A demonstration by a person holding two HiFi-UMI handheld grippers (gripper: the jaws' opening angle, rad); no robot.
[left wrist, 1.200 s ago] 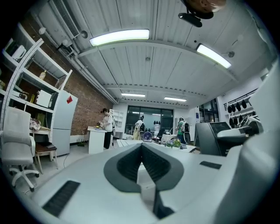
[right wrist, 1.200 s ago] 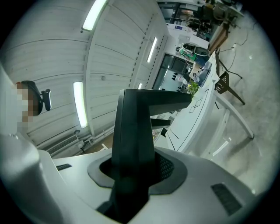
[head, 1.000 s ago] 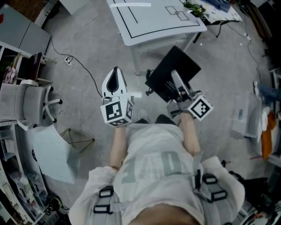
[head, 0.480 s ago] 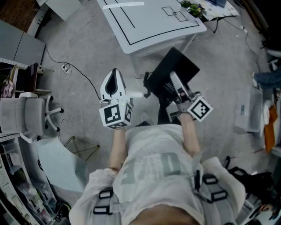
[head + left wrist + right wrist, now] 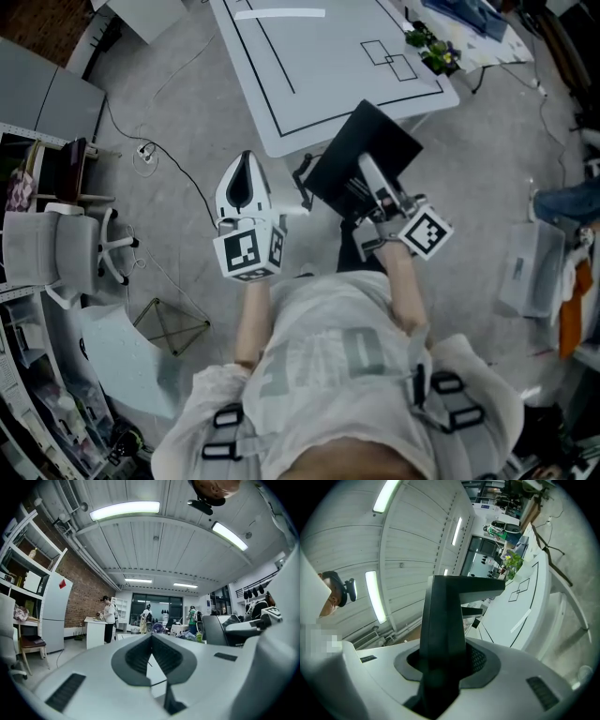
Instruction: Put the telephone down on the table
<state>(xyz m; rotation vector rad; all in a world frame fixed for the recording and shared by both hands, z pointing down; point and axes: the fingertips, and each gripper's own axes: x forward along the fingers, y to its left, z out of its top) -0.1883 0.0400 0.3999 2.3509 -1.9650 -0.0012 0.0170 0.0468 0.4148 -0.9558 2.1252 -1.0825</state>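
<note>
**Telephone in your right gripper, not on the tabletop**

Your right gripper (image 5: 373, 183) has its fingers clenched on the telephone (image 5: 361, 150). It shows only as a flat black slab at centre frame, meeting the near edge of the white tabletop (image 5: 328, 56), and its details can't be made out. In the right gripper view it blocks the middle. Your left gripper (image 5: 246, 164), at centre left, has its fingers pressed together on nothing

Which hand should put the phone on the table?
Right: the right gripper is shut on the black telephone, close to the white table. The left gripper is shut, holding nothing.
</note>
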